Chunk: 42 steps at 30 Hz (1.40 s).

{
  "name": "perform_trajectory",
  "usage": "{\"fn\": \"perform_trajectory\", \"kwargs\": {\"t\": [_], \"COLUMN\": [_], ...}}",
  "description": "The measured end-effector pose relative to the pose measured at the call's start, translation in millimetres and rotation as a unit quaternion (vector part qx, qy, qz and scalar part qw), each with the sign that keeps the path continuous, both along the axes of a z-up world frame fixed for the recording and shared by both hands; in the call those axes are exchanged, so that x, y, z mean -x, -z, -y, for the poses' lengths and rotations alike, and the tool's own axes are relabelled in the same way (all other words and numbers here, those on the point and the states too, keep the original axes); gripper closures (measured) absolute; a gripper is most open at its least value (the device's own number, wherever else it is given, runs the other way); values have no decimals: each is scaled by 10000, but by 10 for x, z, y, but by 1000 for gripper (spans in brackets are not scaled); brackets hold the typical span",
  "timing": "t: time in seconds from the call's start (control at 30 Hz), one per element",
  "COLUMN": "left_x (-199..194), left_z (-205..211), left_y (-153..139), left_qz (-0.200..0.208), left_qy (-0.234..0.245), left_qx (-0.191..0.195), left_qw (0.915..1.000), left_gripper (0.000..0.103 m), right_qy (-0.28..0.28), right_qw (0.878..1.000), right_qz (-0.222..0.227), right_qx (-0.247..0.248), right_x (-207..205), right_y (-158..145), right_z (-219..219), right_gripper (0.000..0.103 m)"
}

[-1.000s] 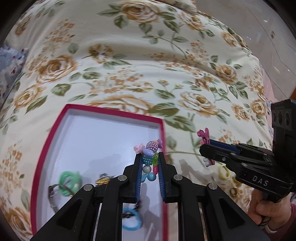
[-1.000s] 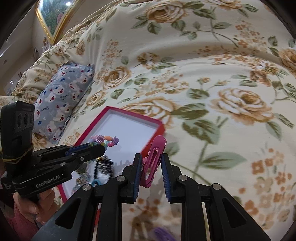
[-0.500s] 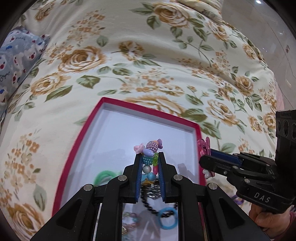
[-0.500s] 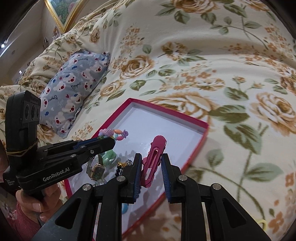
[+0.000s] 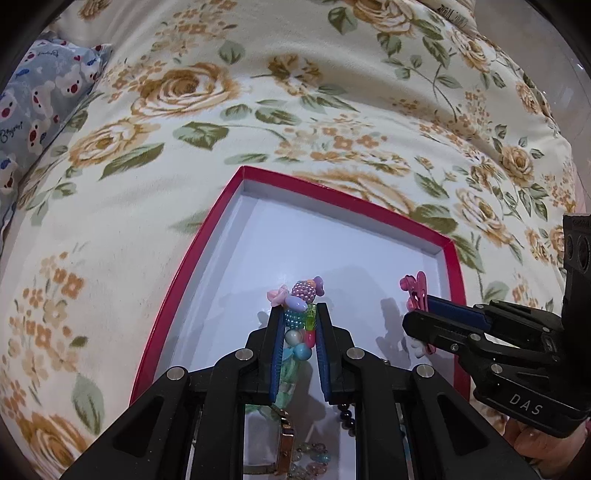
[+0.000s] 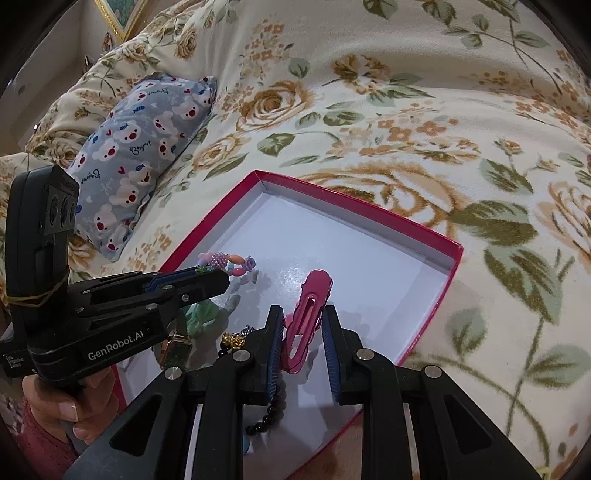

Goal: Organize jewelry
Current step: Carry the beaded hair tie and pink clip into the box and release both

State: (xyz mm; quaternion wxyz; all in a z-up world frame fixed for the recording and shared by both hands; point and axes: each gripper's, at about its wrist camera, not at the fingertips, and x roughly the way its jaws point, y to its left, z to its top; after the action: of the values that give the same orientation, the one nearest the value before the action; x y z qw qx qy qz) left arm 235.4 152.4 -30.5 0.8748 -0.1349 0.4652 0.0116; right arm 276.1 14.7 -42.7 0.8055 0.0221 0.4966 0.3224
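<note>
A red box (image 5: 221,206) with a white inside lies on the flowered bedspread; it also shows in the right wrist view (image 6: 436,236). My left gripper (image 5: 298,314) is shut on a colourful bead bracelet (image 5: 301,295) and holds it above the box floor; the bracelet (image 6: 225,263) shows in the right wrist view too. My right gripper (image 6: 302,325) is shut on a pink hair clip (image 6: 308,310) over the box's near right part; the clip (image 5: 415,291) also shows from the left. A watch (image 6: 176,349), a black bead string (image 6: 273,406) and a green ring (image 6: 201,314) lie in the box.
A blue-grey bear-print pillow (image 6: 144,147) lies at the far left on the bed, also in the left wrist view (image 5: 33,107). The flowered bedspread (image 5: 295,92) surrounds the box. A gold picture frame (image 6: 118,14) hangs at the far upper left.
Both grippers have moved forward and left over the box with their items still held. The hair clip now hangs over the box's inside rather than outside its rim.
</note>
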Motion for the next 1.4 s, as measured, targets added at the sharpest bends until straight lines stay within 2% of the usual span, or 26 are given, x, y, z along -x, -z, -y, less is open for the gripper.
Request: {"fn": "perform_trajectory", "kwargs": {"t": [0.4, 0.83, 1.0, 1.07, 1.27, 1.4], "left_x": [-63, -66, 4, 53, 253, 423], "left_z": [75, 82, 77, 78, 111, 182], "left_y": [84, 115, 52, 17, -160, -290], "left_qz": [-112, -209, -137, -94, 86, 229], "left_qy": [24, -80, -130, -153, -215, -222], "left_qx": [-101, -188, -203, -213, -285, -265], "left_qw": [9999, 9996, 9996, 9996, 9993, 9991], "left_gripper": [87, 84, 65, 60, 48, 43], "right_qy": [-158, -209, -155, -113, 109, 370], "right_qw": [9993, 9992, 9997, 9999, 9997, 9985], "right_qz": [-16, -81, -116, -75, 191, 321], "right_qx": [324, 318, 152, 85, -141, -236], "right_x": [-40, -55, -6, 25, 169, 273], "right_y": [124, 118, 56, 6, -253, -415], "right_z": [-90, -97, -30, 15, 275, 549], "right_gripper": [81, 79, 76, 72, 69, 66]}}
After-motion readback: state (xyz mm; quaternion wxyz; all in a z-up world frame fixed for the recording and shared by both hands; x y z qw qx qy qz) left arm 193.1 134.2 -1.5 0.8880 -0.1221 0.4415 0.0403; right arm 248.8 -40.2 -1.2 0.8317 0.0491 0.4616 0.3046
